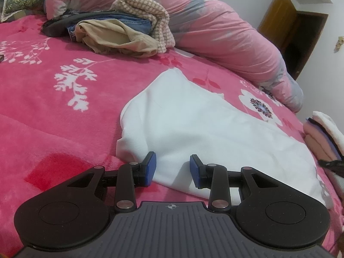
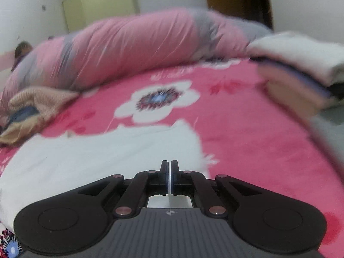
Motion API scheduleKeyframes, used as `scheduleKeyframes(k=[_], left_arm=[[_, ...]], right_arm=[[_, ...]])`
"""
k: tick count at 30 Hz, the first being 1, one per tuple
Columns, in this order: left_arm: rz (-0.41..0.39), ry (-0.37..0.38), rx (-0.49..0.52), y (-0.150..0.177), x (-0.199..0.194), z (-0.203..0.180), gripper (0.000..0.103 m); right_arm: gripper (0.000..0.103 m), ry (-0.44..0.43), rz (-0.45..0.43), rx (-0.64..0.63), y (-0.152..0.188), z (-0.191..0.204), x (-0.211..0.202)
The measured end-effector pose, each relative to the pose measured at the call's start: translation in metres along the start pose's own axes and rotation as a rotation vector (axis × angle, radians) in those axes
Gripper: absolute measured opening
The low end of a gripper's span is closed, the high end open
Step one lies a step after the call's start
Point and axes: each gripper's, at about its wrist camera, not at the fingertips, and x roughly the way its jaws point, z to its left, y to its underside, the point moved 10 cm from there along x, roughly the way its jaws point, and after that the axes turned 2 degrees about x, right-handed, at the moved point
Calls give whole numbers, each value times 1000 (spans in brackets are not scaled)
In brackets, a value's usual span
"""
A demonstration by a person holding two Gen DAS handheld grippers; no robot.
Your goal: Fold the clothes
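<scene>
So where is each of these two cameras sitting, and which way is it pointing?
Left wrist view: rides on the left gripper, looking down across the white garment toward a clothes pile; its open blue-padded fingers show.
Right wrist view: rides on the right gripper, looking over the bed toward the rolled pink quilt; its fingers show shut, nothing visibly between them.
Shared: the white garment, pink floral blanket, quilt, clothes pile, folded stack.
</scene>
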Motion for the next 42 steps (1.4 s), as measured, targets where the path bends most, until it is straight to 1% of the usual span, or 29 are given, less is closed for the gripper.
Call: scheduleKeyframes(k=[2, 4, 6, 7, 8, 10, 12, 14, 16, 17, 19, 20, 22, 23, 26, 28, 29, 31, 32, 34, 36, 37, 39, 40, 42], left_arm=[[-17, -16, 7, -4, -7, 1, 34], [-56, -38, 28, -13, -19, 2, 35], [-106, -63, 63, -24, -28, -1, 35], [-125, -60, 88, -31, -29, -7, 35], [-132, -40, 108, -36, -26, -15, 35], [-119, 5, 142, -43, -13, -35, 35], [-68, 36, 185, -43, 9, -58, 35], [-27, 45, 224, -38, 32, -75, 35], [5, 27, 228, -32, 49, -76, 35], [20, 14, 225, -29, 57, -74, 35], [25, 9, 198, -27, 60, -65, 35], [19, 6, 185, -27, 58, -59, 35], [10, -12, 170, -29, 55, -47, 35], [7, -10, 155, -30, 54, -41, 35], [-3, -5, 106, -34, 50, -26, 35], [-11, -16, 94, -36, 50, -22, 35], [-13, -20, 95, -36, 51, -20, 35], [-17, -27, 96, -35, 52, -18, 35], [-18, -31, 100, -35, 52, -18, 35], [-19, -41, 118, -35, 52, -19, 35], [-21, -45, 128, -35, 50, -19, 35], [-22, -47, 129, -35, 50, -18, 35], [-26, -53, 130, -36, 48, -15, 35], [-27, -57, 128, -36, 48, -13, 35], [-29, -70, 119, -38, 47, -7, 35]], right_arm=[[0, 105, 4, 65, -1, -30, 6], [0, 212, 5, 131, -1, -60, 10], [0, 189, -58, 121, -9, -56, -10], [0, 153, -80, 87, -13, -41, -16], [0, 114, -99, 50, -16, -24, -22], [0, -14, -110, -49, -13, 24, -27], [0, -146, -73, -132, -4, 75, -17], [0, -278, -34, -213, 7, 126, -7], [0, -331, 30, -265, 24, 149, 14], [0, -311, 68, -274, 32, 148, 28], [0, -254, 64, -259, 31, 126, 40], [0, -203, 43, -216, 24, 103, 39], [0, -98, 2, -128, 11, 54, 32], [0, -46, -15, -90, 6, 31, 26], [0, 186, -40, -22, -8, -33, 18], [0, 212, -61, 44, -16, -48, 12], [0, 182, -74, 38, -18, -36, 9], [0, 112, -102, 15, -23, -8, 3], [0, 47, -100, -21, -23, 15, 5], [0, -84, -61, -60, -18, 54, 16], [0, -120, -4, -75, -15, 67, 40], [0, -89, 9, -71, -16, 60, 51], [0, 48, 15, 22, -27, 19, 70], [0, 88, 3, 111, -34, -5, 71], [0, 192, -29, 265, -42, -49, 56]])
